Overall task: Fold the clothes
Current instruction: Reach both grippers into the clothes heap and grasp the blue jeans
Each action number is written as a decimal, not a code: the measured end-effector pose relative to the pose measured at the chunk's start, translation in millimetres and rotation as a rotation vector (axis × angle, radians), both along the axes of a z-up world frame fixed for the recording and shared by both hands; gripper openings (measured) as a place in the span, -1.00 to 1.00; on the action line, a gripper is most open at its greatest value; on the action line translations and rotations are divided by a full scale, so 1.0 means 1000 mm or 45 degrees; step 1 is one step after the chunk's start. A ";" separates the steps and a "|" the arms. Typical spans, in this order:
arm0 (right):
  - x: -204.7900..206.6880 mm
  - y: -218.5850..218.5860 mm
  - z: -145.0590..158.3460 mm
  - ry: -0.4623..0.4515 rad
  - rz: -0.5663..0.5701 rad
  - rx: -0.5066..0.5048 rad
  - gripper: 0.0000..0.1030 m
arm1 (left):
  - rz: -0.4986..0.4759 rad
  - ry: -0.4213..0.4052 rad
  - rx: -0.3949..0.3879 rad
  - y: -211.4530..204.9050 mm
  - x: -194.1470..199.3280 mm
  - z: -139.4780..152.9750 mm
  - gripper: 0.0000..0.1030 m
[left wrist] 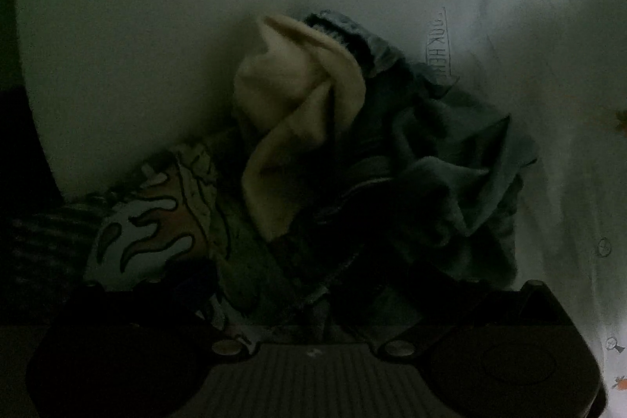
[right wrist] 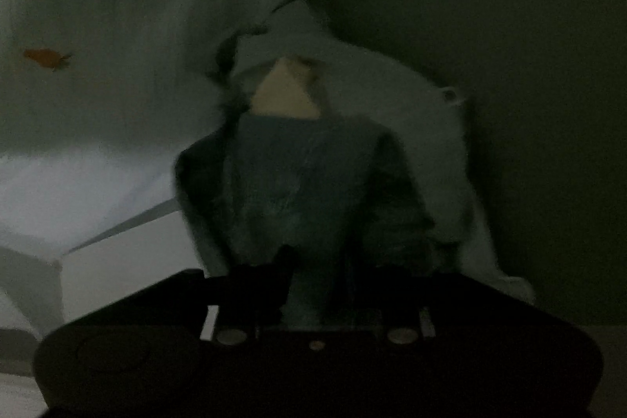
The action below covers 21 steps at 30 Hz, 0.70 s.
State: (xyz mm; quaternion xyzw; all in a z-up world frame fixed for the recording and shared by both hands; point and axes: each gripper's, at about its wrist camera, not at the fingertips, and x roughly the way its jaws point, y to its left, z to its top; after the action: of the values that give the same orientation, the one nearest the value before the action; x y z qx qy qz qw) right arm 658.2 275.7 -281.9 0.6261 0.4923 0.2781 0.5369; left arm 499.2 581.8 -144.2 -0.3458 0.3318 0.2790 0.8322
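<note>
Dimly lit as it is, the left wrist view shows a heap of clothes straight ahead of the left tool (left wrist: 313, 316): a cream garment (left wrist: 298, 112) sits on top at the far side, a grey-blue garment (left wrist: 450, 159) spreads ahead and to the right, and a flame-print piece (left wrist: 156, 226) lies close in on the left. All of it rests on a pale desk (left wrist: 117, 46), and a white buttoned shirt (left wrist: 568, 183) lies off to the right. Dark cloth runs up into the gap between the left tool's fingers, but they are lost in shadow, so I cannot tell whether it is gripping or merely poised over the pile. In the right wrist view, the right tool (right wrist: 313, 285) has its fingers drawn in to a narrow gap and pinched on a fold of grey-blue cloth (right wrist: 298, 183) that rises directly ahead of it, with a cream patch (right wrist: 286, 96) showing just beyond and white fabric (right wrist: 117, 26) stretching to the left. These clothes look light, soft and limp; they should drape and slump rather than hold shape, and tangled layers may drag neighbours along. A hem, seam or corner looks the best place to take hold, since a pinch in the middle would only bunch the fabric.
</note>
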 end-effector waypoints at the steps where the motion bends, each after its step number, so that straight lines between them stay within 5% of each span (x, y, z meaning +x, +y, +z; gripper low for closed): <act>1: 0.001 0.001 0.002 -0.017 -0.002 0.015 -0.36 | -0.003 0.000 0.003 0.000 0.000 -0.001 1.00; 4: 0.005 0.007 0.003 -0.035 0.026 -0.038 -0.18 | -0.011 0.005 0.016 -0.002 0.000 -0.003 1.00; 6: 0.006 0.008 -0.002 -0.015 0.050 -0.066 -0.23 | -0.019 0.011 0.022 -0.002 0.000 -0.004 1.00; 14: 0.019 0.026 -0.006 0.054 -0.067 0.150 0.02 | -0.059 0.026 0.042 0.002 -0.002 -0.008 1.00; 15: 0.023 0.030 -0.002 0.038 -0.058 0.129 -0.03 | -0.067 0.034 0.049 0.003 -0.002 -0.007 1.00; 17: 0.027 0.032 0.006 0.021 -0.058 0.130 -0.73 | -0.082 0.057 0.061 0.002 -0.003 -0.002 1.00; 21: 0.022 0.014 0.045 -0.148 -0.093 0.236 -0.84 | -0.029 0.039 0.027 -0.001 -0.014 0.011 1.00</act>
State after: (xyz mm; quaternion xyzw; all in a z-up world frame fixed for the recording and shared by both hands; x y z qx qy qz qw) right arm 680.6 290.1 -236.7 0.6733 0.4094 0.3386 0.5142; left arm 485.6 580.6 -133.2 -0.3287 0.3455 0.2782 0.8338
